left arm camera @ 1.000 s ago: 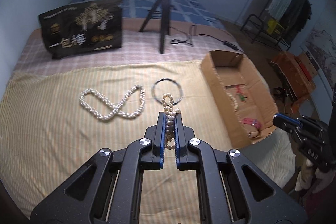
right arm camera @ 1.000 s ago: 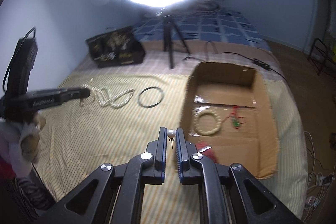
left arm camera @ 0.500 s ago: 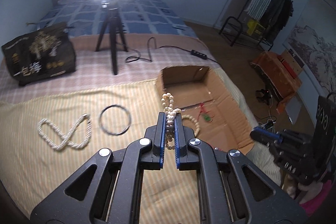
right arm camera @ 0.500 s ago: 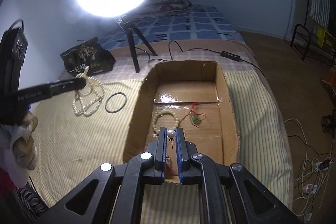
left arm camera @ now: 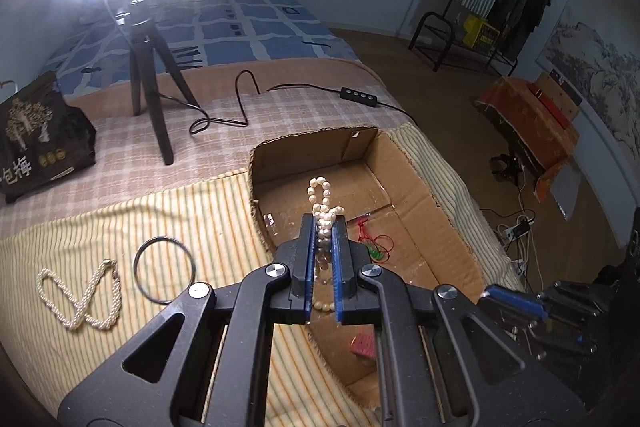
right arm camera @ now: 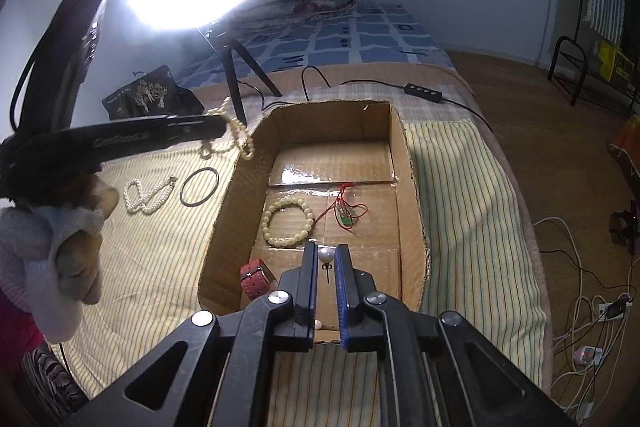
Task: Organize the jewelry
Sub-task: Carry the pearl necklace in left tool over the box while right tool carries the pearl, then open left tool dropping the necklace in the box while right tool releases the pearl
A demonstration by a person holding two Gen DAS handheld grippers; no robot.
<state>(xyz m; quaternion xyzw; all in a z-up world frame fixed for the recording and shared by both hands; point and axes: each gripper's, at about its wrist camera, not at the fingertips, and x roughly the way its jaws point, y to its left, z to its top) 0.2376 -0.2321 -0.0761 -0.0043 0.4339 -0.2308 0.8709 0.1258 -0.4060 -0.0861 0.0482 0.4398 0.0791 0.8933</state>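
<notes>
My left gripper [left arm camera: 323, 223] is shut on a pearl bead strand [left arm camera: 320, 193] and holds it in the air over the near left part of the open cardboard box [left arm camera: 440, 195]. From the right wrist view the strand [right arm camera: 234, 133] hangs over the box's left wall [right arm camera: 236, 195]. My right gripper [right arm camera: 326, 253] is shut on a pearl earring [right arm camera: 326, 255] above the box's near end. Inside the box lie a cream bead bracelet [right arm camera: 286, 221], a red-cord green pendant [right arm camera: 346, 213] and a red watch strap [right arm camera: 256, 277].
On the striped cloth left of the box lie a twisted pearl necklace [left arm camera: 80, 293] and a black bangle [left arm camera: 164, 269]. A ring-light tripod [left arm camera: 150, 87], its cable and a black bag [left arm camera: 36, 135] stand behind. The bed edge drops off to the right.
Both grippers moved right and forward. The left one carried the pearl strand from over the cloth to over the box. The right one with the earring came over the box's near end.
</notes>
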